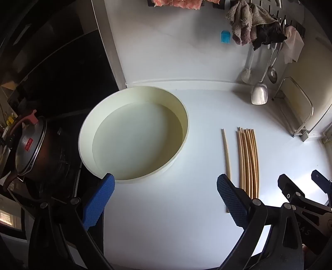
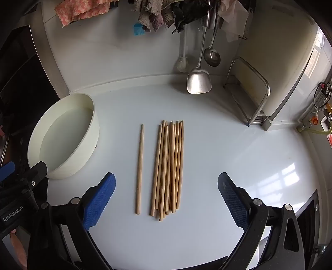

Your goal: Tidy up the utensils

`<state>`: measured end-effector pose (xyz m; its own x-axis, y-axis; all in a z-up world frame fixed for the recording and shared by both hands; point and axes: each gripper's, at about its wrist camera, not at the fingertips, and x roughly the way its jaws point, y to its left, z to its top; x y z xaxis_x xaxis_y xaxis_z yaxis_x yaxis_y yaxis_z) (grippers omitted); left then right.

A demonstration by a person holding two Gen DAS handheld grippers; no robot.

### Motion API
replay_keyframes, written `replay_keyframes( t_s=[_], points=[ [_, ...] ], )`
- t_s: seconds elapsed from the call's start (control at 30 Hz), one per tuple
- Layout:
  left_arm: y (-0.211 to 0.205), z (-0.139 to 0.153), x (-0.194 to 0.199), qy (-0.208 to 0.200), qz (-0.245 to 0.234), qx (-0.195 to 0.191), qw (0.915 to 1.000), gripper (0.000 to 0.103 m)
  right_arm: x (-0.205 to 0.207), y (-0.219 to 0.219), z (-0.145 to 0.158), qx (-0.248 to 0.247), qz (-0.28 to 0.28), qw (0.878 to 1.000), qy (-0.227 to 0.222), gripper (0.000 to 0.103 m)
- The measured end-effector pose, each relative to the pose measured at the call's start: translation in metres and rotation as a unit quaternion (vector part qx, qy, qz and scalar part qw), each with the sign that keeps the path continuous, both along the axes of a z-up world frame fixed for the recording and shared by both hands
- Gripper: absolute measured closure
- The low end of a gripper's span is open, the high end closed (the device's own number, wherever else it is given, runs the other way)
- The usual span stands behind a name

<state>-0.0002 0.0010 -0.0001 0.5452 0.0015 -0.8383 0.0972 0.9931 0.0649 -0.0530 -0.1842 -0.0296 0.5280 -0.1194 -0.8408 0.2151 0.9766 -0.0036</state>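
A bundle of several wooden chopsticks [image 2: 169, 166] lies on the white counter, with a single chopstick [image 2: 140, 168] apart on its left. My right gripper [image 2: 166, 187] hovers open just in front of them, blue pads wide, nothing between. In the left wrist view the bundle [image 1: 249, 162] and the single chopstick [image 1: 226, 153] lie to the right. My left gripper [image 1: 165, 187] is open over bare counter, its left pad near the rim of an empty round cream tub [image 1: 132, 133]. The tub [image 2: 64, 137] sits left of the chopsticks. The right gripper [image 1: 298, 187] shows at the right edge.
A metal spatula [image 2: 198, 81] and a ladle [image 2: 211, 55] hang at the back wall with rags [image 2: 157, 12] above. A metal rack [image 2: 249, 99] stands at the back right. A dark pot with a lid [image 1: 33, 149] sits on the stove left of the tub.
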Motion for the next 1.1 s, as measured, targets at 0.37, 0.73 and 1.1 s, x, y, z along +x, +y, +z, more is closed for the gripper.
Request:
replay_keyframes(
  t_s=[0.37,0.73,1.1],
  points=[
    [0.0018,-0.0002,-0.0015,0.004,0.001,0.001,1.0000,0.006,-0.0005,0.0022,0.0009,0.002,0.001,1.000,-0.003,0.008],
    [0.0036,0.0009,0.0019,0.005,-0.001,0.001,1.0000,0.006,-0.0002,0.0023,0.0012,0.003,0.000,1.000,-0.003,0.008],
    [0.0071,-0.0009,0.0033,0.006,0.000,0.001,1.0000,0.006,0.0012,0.0033,0.0019,0.003,0.000,1.000,-0.003,0.008]
  ],
)
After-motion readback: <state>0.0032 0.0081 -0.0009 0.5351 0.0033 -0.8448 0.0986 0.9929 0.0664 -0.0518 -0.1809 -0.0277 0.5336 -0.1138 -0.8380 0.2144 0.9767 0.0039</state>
